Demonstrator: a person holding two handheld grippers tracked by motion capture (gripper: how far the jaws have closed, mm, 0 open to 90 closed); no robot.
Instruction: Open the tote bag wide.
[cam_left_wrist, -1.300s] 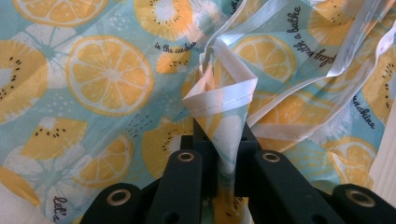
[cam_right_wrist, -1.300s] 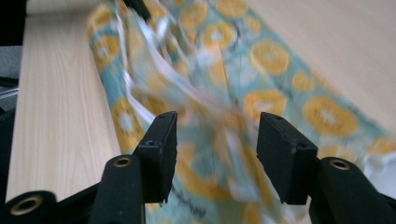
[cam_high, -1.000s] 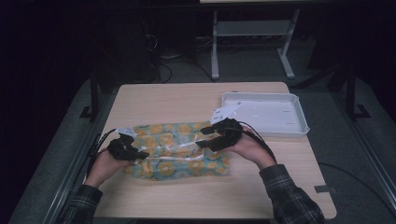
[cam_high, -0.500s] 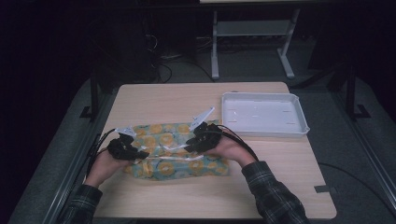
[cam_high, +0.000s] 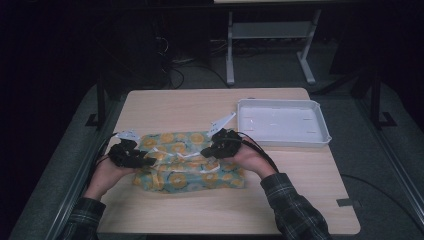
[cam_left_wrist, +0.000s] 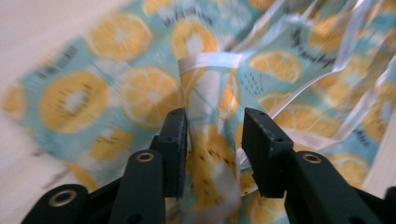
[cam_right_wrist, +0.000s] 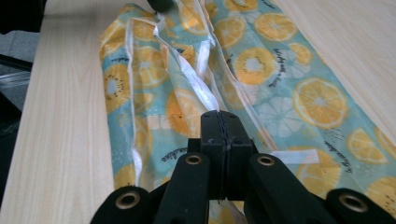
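Note:
A teal cloth (cam_high: 185, 167) printed with orange slices lies rumpled on the wooden table (cam_high: 175, 105). My left gripper (cam_high: 148, 161) rests at the cloth's left end. In the left gripper view its jaws (cam_left_wrist: 212, 126) have just been opening and stand apart, with an upright fold of the cloth (cam_left_wrist: 208, 93) loose between them. My right gripper (cam_high: 206, 152) sits on the cloth's right half, pointing left. In the right gripper view its jaws (cam_right_wrist: 220, 114) have just been closing and meet on a white-hemmed fold of the cloth (cam_right_wrist: 196, 79).
A white tray (cam_high: 280, 141) stands at the back right of the table, close behind my right hand. Bare table lies behind the cloth and along the front edge. Dark floor, cables and a metal stand (cam_high: 270, 35) lie beyond the table.
My right gripper has moved left and down onto the cloth's middle. The left hand has stayed at the cloth's left end.

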